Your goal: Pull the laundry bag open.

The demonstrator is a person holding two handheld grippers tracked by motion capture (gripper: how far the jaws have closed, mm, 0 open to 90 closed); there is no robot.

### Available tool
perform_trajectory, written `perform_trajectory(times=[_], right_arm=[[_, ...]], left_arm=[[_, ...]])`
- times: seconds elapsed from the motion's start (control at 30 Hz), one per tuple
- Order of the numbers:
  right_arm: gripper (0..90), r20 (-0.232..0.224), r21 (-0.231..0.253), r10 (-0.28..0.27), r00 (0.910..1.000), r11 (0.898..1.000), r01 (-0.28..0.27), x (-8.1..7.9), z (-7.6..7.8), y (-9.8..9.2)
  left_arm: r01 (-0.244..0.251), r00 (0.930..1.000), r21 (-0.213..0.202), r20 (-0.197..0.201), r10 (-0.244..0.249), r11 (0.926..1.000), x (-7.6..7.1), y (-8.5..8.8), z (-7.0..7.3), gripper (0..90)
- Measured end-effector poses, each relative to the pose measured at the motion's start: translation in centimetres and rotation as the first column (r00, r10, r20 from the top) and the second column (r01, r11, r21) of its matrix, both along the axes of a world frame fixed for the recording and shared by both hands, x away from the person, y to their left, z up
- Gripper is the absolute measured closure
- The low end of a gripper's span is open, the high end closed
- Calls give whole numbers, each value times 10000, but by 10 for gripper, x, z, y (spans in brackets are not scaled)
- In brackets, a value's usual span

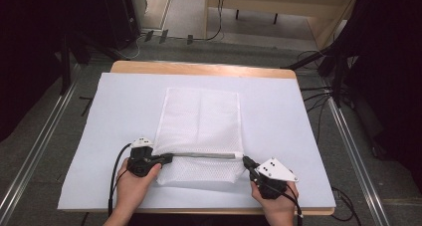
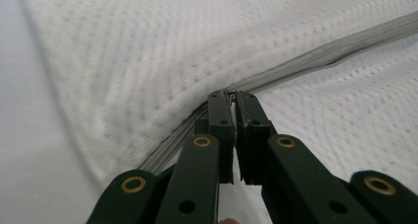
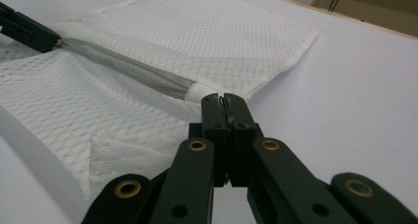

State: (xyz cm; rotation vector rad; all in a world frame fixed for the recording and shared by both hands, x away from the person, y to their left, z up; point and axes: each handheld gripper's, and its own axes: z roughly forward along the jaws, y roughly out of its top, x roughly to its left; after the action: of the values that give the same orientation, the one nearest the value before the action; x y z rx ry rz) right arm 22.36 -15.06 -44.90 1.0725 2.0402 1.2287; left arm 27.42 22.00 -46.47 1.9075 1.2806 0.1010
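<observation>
High view: a white mesh bag (image 1: 199, 131) lies flat on the white sheet (image 1: 278, 116) that covers the wooden table (image 1: 199, 68), nearer the table's near edge than its far edge and about midway between its left and right edges. A grey zipper (image 1: 206, 156) runs across the bag close to its near end, parallel to the table's near edge.

At the zipper's left end the left gripper (image 1: 166, 159) has its jaws closed on the zipper pull; the left gripper view shows the two black jaws pressed together with a small metal piece pinched at their tips, the zipper track (image 2: 315, 61) running away from them. At the zipper's right end, the bag's near right corner, the right gripper (image 1: 247, 162) is clamped on the bag; in the right gripper view the jaws meet just at the white fabric tab (image 3: 197, 92) that ends the zipper.

Bare sheet lies wide to the left and right of the bag and beyond its far edge. Only a narrow strip is left between the bag and the table's near edge, where both hands sit.
</observation>
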Motion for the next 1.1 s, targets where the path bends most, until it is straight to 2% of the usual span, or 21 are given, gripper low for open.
perform_trajectory(times=[0.27,0.5,0.6,0.63,0.7,0.73,0.8,0.87,0.9,0.93,0.97,1.0,1.03,1.07,1.1], right_arm=[[900,-18,33,-163,9999,9999,163,1,2,-5],[900,-9,60,-164,9999,9998,164,2,2,-8],[900,19,8,-206,9998,9998,206,1,3,-8],[900,18,30,-327,9995,9995,327,1,3,-10],[900,-2,182,-316,9995,9993,316,2,4,-13],[900,-57,256,-286,9996,9993,287,2,4,-14],[900,64,55,-300,9995,9995,299,1,3,-12],[900,167,41,-322,9993,9995,321,0,4,-12],[900,185,156,-300,9994,9994,297,1,5,-14],[900,164,210,-308,9994,9993,305,1,5,-15],[900,172,263,-309,9994,9992,305,1,5,-17],[900,132,316,-335,9994,9990,330,1,5,-20],[900,86,409,-325,9994,9986,321,1,5,-22],[900,86,409,-325,9994,9986,321,1,5,-22],[900,-41,578,-185,9998,9982,187,2,5,-25]], left_arm=[[-338,9994,-53,-43,338,9994,-5,21,2,873],[-359,9993,-54,-86,359,9993,-10,30,1,872],[-536,9985,-17,-61,536,9986,-11,35,2,873],[-727,9973,66,-41,727,9973,-11,41,1,873],[-697,9973,-203,-235,692,9974,-12,47,0,871],[-689,9975,-184,-194,686,9975,-13,47,0,872],[-549,9985,-115,-51,548,9984,-16,45,-1,873],[-273,9994,-111,229,275,9996,-19,45,0,863],[-273,9994,-111,229,275,9996,-19,45,0,824],[-402,9972,-165,627,412,9991,-22,47,1,749],[-660,9938,-107,887,667,9978,-23,48,2,632],[-660,9938,-107,887,667,9978,-23,48,2,510],[-1156,9848,17,1307,1144,9933,-24,51,3,434],[-1156,9848,17,1307,1144,9933,-24,51,3,376],[-1455,9761,48,1637,1428,9893,-24,54,4,317]])
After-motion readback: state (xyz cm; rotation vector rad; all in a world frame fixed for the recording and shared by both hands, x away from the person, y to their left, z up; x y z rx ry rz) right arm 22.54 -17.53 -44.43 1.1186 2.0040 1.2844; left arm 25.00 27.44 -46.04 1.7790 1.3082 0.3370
